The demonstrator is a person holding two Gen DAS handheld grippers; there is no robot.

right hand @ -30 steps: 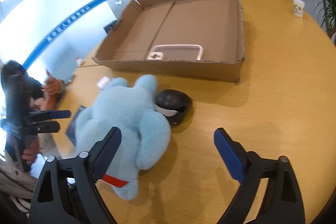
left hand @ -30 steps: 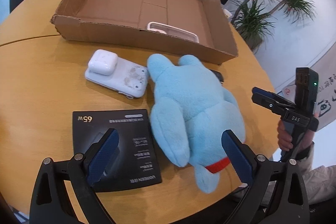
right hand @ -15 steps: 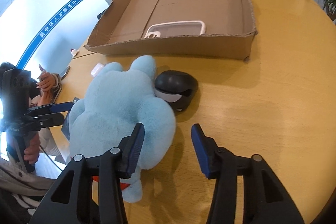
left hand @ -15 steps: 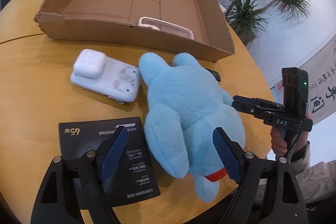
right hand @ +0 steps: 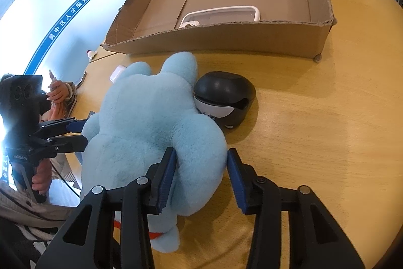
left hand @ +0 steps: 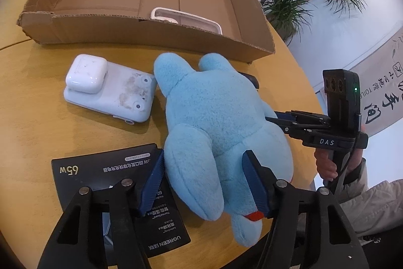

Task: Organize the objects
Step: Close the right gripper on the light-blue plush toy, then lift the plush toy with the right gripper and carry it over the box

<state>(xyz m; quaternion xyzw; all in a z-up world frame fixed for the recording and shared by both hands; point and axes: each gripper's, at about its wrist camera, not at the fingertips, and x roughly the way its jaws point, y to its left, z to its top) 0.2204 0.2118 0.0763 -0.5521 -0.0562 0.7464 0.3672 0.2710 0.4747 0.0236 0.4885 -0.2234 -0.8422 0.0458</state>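
Wooden table, plush, box

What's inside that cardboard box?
Inside the cardboard box lies one white-rimmed clear case, by the near wall. That wall covers the case's lower edge and the floor strip behind it.

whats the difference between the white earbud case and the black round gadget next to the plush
The white earbud case is a glossy rounded box stacked on a pale blue flat device; the black round gadget is a matte dome with a white band, resting directly on the wooden table. They sit on opposite sides of the blue plush. Both remain outside the cardboard box.
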